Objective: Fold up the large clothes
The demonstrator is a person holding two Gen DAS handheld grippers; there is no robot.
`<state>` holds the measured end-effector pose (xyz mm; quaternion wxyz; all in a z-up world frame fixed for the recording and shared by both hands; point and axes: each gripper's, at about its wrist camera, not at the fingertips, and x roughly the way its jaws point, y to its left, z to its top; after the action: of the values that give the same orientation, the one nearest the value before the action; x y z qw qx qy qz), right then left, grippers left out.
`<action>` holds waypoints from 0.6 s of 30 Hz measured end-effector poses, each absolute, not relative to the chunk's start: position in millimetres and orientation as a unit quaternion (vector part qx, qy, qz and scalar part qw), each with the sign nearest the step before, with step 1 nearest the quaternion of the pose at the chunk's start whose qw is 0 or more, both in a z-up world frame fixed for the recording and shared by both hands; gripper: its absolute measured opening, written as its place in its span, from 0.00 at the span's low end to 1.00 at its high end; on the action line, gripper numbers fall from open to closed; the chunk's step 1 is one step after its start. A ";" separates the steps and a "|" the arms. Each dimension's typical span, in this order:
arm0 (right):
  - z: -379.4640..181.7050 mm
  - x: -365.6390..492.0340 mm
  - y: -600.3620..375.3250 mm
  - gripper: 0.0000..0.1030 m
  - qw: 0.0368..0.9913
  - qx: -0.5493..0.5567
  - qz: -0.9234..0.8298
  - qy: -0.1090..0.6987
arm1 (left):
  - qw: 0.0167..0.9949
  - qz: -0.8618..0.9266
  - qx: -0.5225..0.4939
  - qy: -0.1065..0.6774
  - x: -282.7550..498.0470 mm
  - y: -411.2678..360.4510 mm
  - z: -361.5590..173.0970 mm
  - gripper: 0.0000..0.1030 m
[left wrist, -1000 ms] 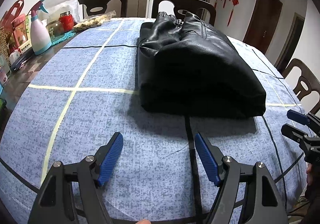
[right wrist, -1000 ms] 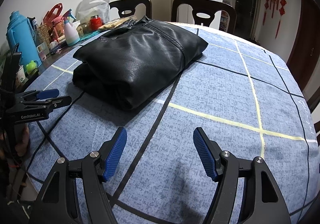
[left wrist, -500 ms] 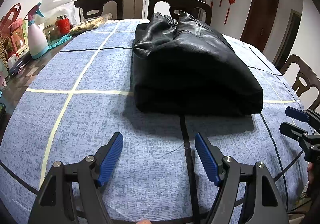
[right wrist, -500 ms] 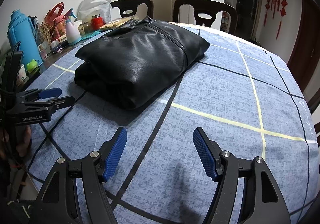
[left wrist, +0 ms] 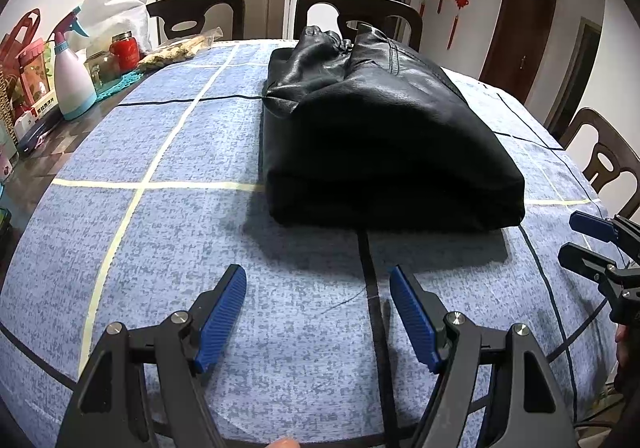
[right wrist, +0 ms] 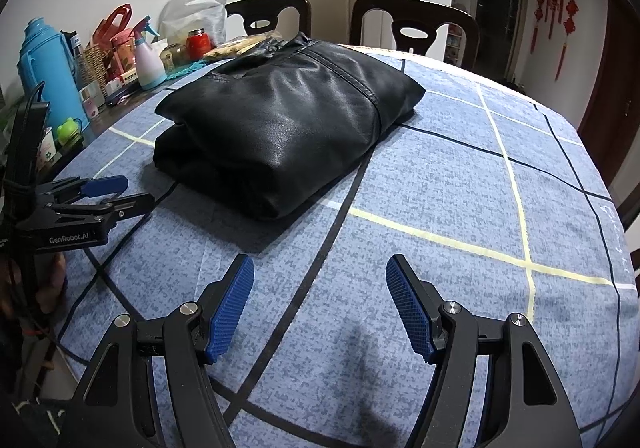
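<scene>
A black leather jacket lies folded into a thick bundle on the blue checked tablecloth. My left gripper hovers over the cloth on the near side of the bundle, jaws wide open, nothing between the blue pads. My right gripper hangs the same way near the bundle's right front corner, open and empty. Each gripper shows at the edge of the other's view: the right gripper, the left gripper.
Clutter crowds the table's left side: a spray bottle, a red jar, a blue thermos, a white plastic bag. Dark wooden chairs stand behind and another chair at right.
The jacket bundle sits slightly more to the left in the left wrist view than a second ago; both grippers stay open and empty.
</scene>
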<state>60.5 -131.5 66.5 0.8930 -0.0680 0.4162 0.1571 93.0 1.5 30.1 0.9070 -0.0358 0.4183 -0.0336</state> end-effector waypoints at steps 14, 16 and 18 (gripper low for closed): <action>67.3 60.5 -130.1 0.67 0.893 -0.072 0.161 0.414 | 0.908 -0.036 -0.029 0.416 92.7 -0.2 31.1 0.74; 67.3 60.1 -130.0 0.67 0.893 -0.072 0.160 0.414 | 0.909 -0.036 -0.028 0.415 92.7 -0.5 31.4 0.74; 67.3 60.1 -129.8 0.67 0.893 -0.072 0.161 0.414 | 0.909 -0.036 -0.029 0.415 92.6 -0.5 31.5 0.74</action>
<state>60.1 -129.8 67.3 0.8930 -0.0724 0.4141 0.1606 92.6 -0.5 31.5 0.9086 -0.0287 0.4151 -0.0360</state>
